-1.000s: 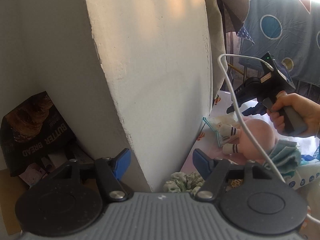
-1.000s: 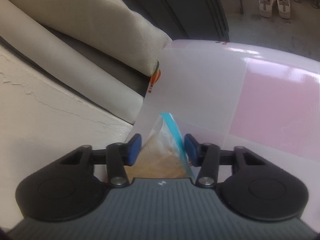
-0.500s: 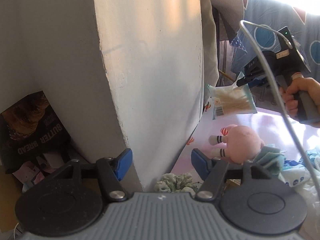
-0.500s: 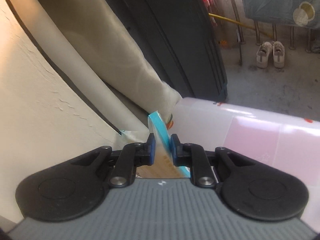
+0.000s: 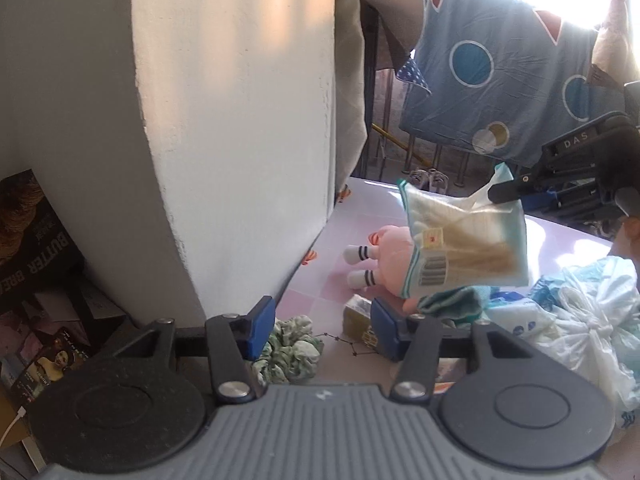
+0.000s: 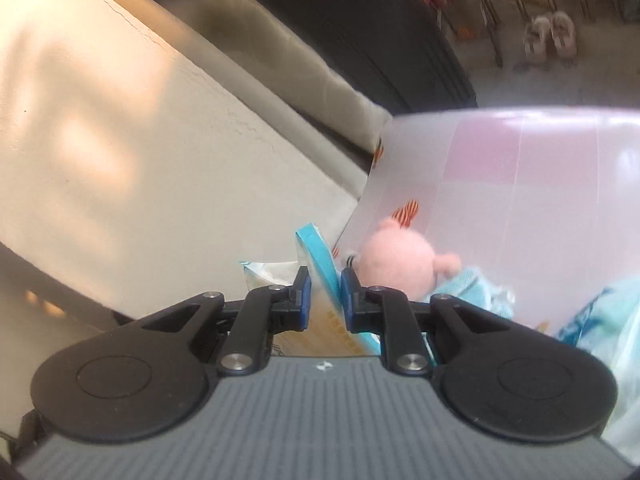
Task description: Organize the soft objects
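Gripping a teal-edged plastic packet point(image 5: 466, 240) by its upper corner, the right gripper point(image 6: 324, 294) has its blue pads clamped on the packet's edge. The packet hangs in the air above the pink-and-white table point(image 5: 560, 236), clear of the surface, with a barcode label at its lower left corner. In the left wrist view it hangs in front of a pink plush toy point(image 5: 394, 258) with striped socks that lies on the table; the packet hides part of the toy.

The left gripper point(image 5: 322, 328) is spread wide with nothing between its pads. It sits low at the near table edge. A green-and-white scrunchie point(image 5: 294, 350) lies on the table just ahead of its left pad. A small yellowish packet point(image 5: 356, 316) lies beside its right pad.

Surrounding items:
- A teal cloth point(image 5: 456, 304) lies against the plush toy on the near side.
- Crumpled white plastic bags point(image 5: 580, 312) are piled to the right.
- A white wall pillar point(image 5: 240, 120) stands at the left table edge and blocks the view leftward.
- A dark "BUTTER BREAD" bag point(image 5: 36, 248) stands left of the pillar.
- A blue cloth with circles point(image 5: 500, 72) hangs in the background.
- A pair of shoes point(image 6: 550, 38) sits on the floor beyond the table.
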Motion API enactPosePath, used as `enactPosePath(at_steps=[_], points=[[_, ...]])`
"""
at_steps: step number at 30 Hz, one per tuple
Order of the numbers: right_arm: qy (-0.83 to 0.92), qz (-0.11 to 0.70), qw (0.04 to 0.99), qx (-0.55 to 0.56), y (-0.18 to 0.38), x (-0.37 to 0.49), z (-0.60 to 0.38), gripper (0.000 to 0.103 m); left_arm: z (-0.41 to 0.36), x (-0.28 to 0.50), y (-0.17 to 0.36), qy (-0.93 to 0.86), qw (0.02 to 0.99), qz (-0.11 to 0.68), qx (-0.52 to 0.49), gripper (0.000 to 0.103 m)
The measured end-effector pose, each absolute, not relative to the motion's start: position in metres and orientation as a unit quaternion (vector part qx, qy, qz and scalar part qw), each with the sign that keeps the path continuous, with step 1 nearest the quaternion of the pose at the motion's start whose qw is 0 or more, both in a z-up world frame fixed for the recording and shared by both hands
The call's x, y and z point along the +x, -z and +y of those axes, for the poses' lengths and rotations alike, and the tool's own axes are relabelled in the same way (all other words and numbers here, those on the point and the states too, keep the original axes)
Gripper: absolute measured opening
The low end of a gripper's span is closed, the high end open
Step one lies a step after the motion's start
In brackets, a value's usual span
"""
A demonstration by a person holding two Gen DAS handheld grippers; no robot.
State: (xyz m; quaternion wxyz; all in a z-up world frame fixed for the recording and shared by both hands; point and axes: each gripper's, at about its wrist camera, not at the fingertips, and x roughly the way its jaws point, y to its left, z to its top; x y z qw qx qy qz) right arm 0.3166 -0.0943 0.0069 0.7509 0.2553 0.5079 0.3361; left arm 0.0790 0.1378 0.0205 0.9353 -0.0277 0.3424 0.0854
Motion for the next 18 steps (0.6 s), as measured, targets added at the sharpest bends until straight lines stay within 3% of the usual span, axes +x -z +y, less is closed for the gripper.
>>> enactPosePath(at_steps=[9,18], points=[[-0.287,0.564,0.74,0.23,0.029,0.291,-0.105,0.027,0.128,0.108,0.005,-0.004,0.917,0.391,-0.079,0.054],[-0.27,0.57,0.746,0.215,0.031,0.291,-0.107,0.03,0.118,0.114,0.019,0.012,0.908,0.404,-0.109,0.053]])
